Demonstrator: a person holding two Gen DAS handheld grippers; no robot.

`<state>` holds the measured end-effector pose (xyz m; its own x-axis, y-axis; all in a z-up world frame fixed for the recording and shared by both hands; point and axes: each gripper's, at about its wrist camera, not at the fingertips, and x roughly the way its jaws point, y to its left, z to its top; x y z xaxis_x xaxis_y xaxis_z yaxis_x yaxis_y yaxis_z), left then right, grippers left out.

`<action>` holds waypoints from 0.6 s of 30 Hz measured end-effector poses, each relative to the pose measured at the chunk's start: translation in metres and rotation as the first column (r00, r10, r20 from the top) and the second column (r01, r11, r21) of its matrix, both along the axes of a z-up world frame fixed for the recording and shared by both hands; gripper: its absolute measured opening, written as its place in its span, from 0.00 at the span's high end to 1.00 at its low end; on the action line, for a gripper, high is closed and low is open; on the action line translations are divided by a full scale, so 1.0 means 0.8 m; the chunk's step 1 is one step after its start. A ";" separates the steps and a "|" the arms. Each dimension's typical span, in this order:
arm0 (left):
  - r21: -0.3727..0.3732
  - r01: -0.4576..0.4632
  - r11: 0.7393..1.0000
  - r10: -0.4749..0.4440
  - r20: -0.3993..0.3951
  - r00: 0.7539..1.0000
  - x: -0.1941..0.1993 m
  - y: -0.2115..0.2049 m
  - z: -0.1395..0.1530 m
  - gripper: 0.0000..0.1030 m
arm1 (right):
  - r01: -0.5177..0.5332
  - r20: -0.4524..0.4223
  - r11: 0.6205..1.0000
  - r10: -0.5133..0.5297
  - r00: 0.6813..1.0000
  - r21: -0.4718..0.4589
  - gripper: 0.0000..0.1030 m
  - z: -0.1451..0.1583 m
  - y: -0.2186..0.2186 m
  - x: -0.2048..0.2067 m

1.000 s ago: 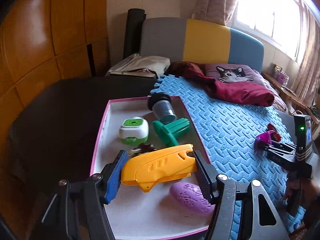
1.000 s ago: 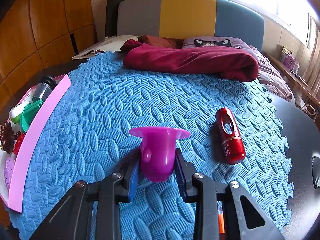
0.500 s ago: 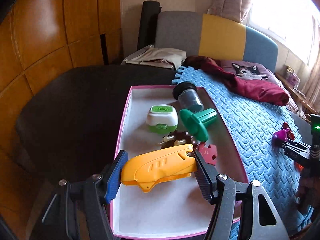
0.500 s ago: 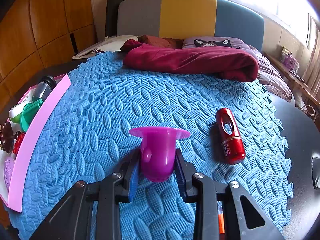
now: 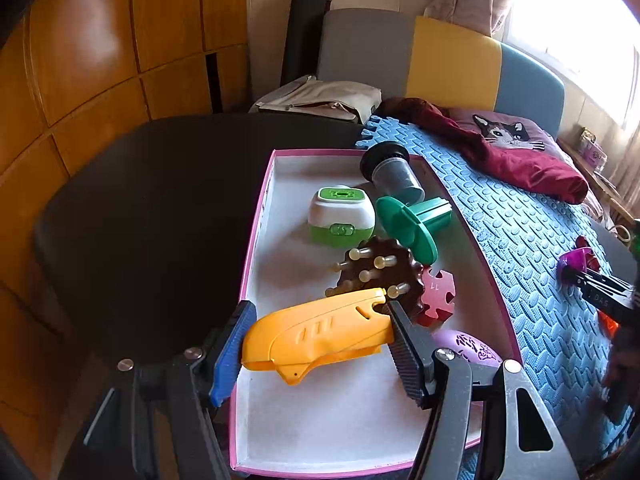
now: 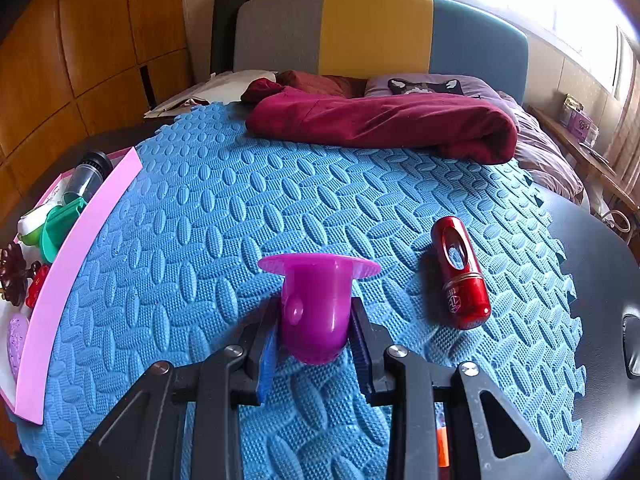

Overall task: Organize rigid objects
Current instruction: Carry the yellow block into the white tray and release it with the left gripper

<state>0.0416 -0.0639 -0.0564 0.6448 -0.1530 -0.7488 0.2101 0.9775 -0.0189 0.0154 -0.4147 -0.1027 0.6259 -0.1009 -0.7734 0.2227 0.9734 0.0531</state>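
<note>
Your left gripper (image 5: 320, 344) grips the yellow case (image 5: 316, 334) over the tray (image 5: 256, 240), six items inside; your right gripper (image 6: 314, 334) clamps the purple cup (image 6: 316, 304); the red tube (image 6: 460, 272) remains on the mat (image 6: 240, 208).

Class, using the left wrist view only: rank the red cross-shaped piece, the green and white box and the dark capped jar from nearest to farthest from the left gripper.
1. Red cross-shaped piece: just beyond the left gripper, on the right of the tray.
2. Green and white box: mid-tray, further back.
3. Dark capped jar: at the tray's far end, lying on its side.
</note>
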 end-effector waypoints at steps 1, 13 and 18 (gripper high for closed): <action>-0.001 0.000 1.000 0.000 -0.003 1.000 0.001 0.000 -0.001 0.36 | 0.000 0.000 1.000 0.000 1.000 -0.001 0.69 0.000 0.000 0.000; -0.065 0.001 0.998 -0.002 -0.016 1.000 -0.004 0.034 0.010 0.36 | -0.001 -0.001 1.000 0.001 1.000 -0.002 0.69 0.000 0.001 0.000; -0.052 0.046 0.998 -0.049 -0.064 0.997 -0.002 0.021 -0.006 0.36 | -0.001 -0.001 1.000 0.001 1.000 -0.004 0.69 0.000 0.001 0.000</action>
